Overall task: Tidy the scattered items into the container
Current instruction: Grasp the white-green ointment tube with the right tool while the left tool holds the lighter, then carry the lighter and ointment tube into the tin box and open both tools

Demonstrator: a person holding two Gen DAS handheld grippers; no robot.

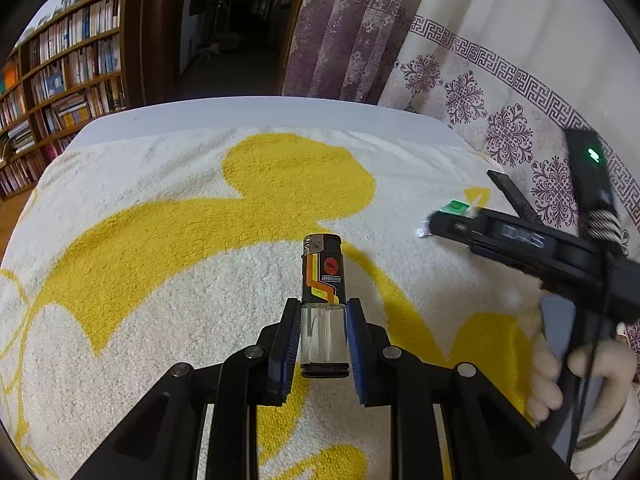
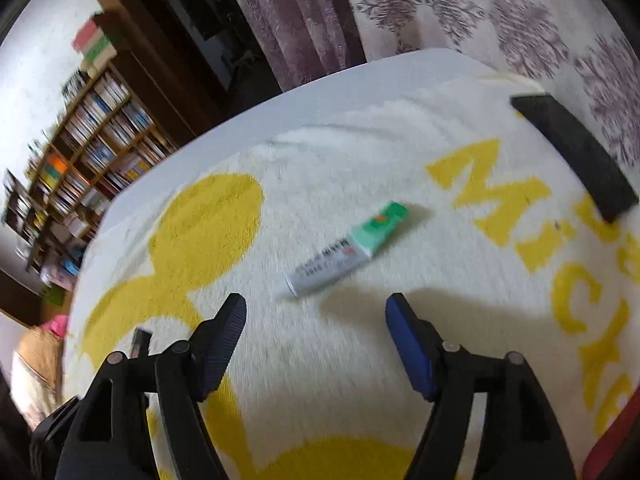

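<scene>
**On the towel: one claw loaded, one lining up**

Between the pads of the left claw (image 1: 323,340), a lighter (image 1: 322,304) sits clamped by its clear lower half, its metal head pointing away from the claw over the yellow-and-white towel (image 1: 160,280). Gripped low like this, it likely stays steady for carrying to the container, which neither view shows. The right claw (image 2: 316,316) stands wide open and empty, its blue pads (image 2: 404,328) hanging above the towel. Just ahead of its opening, slightly toward the right finger, lies a small green-and-white tube (image 2: 344,252), flat and untouched. A dark flat bar (image 2: 576,156) rests well beyond, on the right. The tube looks like the next pick.
</scene>
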